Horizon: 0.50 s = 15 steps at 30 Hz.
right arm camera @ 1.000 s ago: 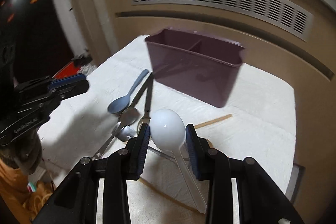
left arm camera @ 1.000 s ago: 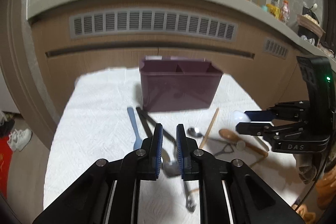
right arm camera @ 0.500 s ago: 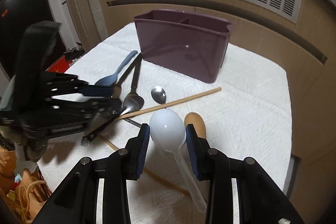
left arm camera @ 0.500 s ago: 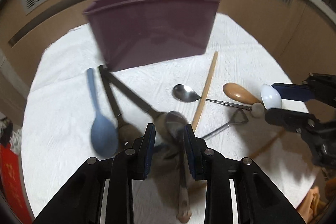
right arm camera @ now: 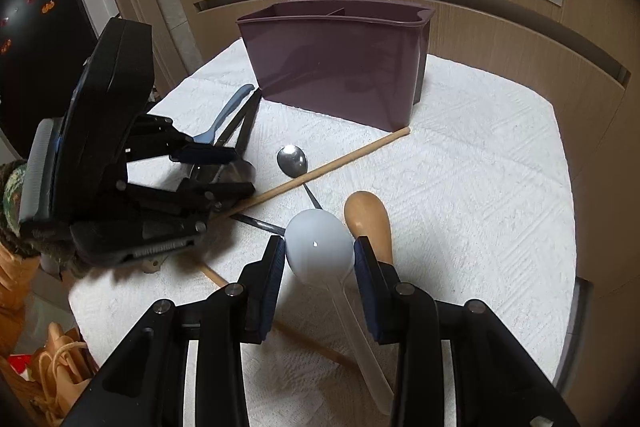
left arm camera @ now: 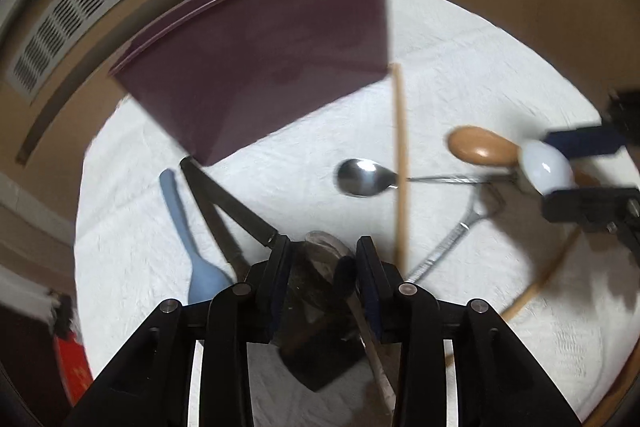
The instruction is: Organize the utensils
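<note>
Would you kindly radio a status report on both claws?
Right claw shut on white plastic spoon. Left claw opening over steel spoon bowl. Purple plastic caddy unobstructed; wooden chopstick lies between.

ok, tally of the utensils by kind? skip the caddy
Wooden chopsticks: 2
Wooden spoon: 1
White spoon: 1
Blue spoon: 1
Small steel spoon: 1
Black-handled utensils: 2
Steel wire-loop utensil: 1
Total: 9 that can be told apart; the overlapping pile may hide more.

L gripper dropped over metal spoon, jaws opening
</note>
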Motion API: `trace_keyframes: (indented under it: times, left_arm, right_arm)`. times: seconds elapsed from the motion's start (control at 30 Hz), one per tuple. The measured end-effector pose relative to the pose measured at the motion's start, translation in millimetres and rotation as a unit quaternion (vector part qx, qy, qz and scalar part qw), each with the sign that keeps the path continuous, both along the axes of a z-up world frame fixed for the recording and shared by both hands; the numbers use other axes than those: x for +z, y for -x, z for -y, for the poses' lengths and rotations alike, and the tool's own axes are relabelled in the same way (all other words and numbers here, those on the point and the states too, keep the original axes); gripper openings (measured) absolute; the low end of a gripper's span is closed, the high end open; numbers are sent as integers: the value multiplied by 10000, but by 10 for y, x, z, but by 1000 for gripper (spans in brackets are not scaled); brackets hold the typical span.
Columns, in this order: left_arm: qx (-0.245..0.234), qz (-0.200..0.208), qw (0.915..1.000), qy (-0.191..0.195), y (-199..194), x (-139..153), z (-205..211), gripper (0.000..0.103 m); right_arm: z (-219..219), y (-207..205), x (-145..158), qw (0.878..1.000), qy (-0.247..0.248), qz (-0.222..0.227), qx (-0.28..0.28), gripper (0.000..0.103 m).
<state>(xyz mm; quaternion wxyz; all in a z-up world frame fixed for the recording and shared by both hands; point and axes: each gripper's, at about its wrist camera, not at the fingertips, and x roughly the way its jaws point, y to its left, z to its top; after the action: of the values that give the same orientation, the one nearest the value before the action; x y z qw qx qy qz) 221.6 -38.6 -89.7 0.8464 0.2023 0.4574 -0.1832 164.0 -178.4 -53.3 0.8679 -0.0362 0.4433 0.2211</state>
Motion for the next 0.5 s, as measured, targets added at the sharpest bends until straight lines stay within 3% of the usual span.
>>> trace_keyframes:
  times: [0.37,0.5]
  left_arm:
    - [114,-23,9987,492,61,76,-207,38]
    - [149,-124,9987,473,122,58,-229,39]
  right_arm:
    - [3,34,36,10000,-23,57,36,34]
    - [4,24,27,10000,-49,26,62,34]
